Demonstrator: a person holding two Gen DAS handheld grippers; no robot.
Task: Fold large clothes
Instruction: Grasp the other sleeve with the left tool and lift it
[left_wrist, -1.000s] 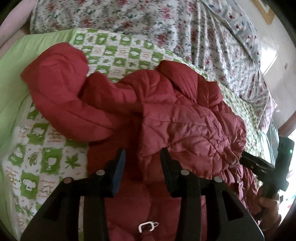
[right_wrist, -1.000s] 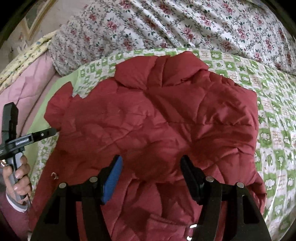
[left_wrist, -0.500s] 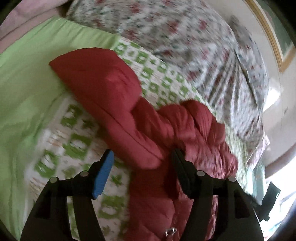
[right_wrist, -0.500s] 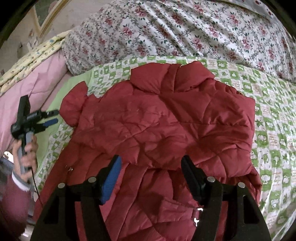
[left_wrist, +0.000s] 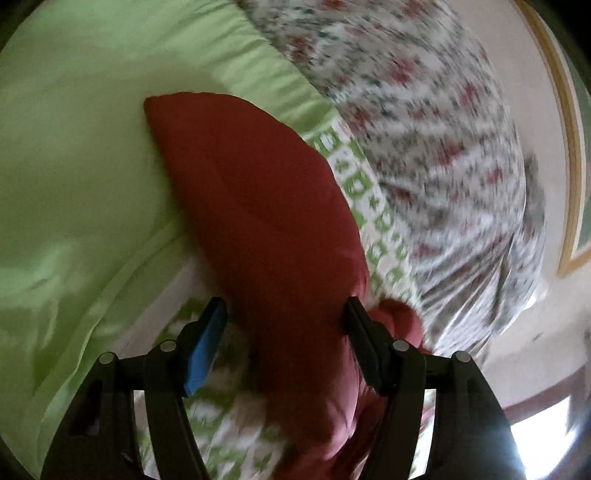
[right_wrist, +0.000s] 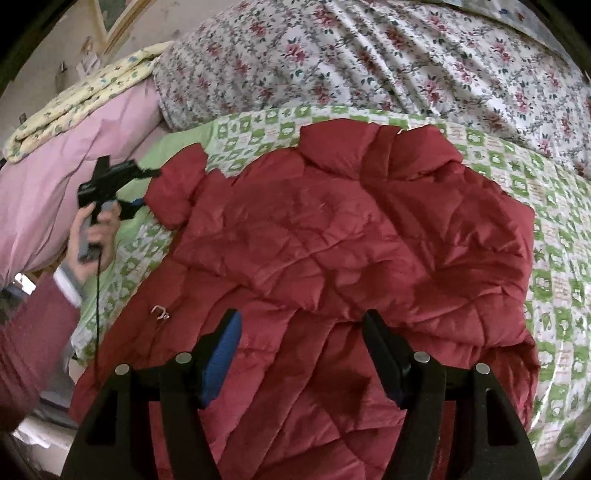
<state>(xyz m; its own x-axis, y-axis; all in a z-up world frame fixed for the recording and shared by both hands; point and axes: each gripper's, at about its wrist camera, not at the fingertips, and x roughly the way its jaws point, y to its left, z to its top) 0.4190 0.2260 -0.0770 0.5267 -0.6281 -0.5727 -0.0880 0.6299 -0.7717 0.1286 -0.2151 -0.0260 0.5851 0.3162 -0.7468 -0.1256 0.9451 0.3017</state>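
Now closest in, seen from the left wrist: left tool (left_wrist: 284, 314) with jaws apart, just been opening, straddling the red jacket's sleeve (left_wrist: 255, 206) without pressing on it. Sleeve stretched straight ahead of that tool, long axis running away from it, cuff end lying on the plain green sheet (left_wrist: 74, 155) beyond the checked quilt (left_wrist: 369, 206). Blurred picture, so contact at the right-hand finger hard to judge.

Next, from the right wrist: right tool (right_wrist: 301, 334) also spread open, hovering over the jacket (right_wrist: 351, 236) near its lower half, gripping nothing. Jacket spread flat across the checked quilt on the bed, collar pointing off toward the flowered bedding (right_wrist: 369, 55).

Farther off, at the jacket's left edge: hand (right_wrist: 94, 230) with the left tool right at the sleeve, which sticks out sideways from the body.

Judged from that: left tool far nearer the sleeve; sleeve likely to be clamped and swung inward across the jacket's body.
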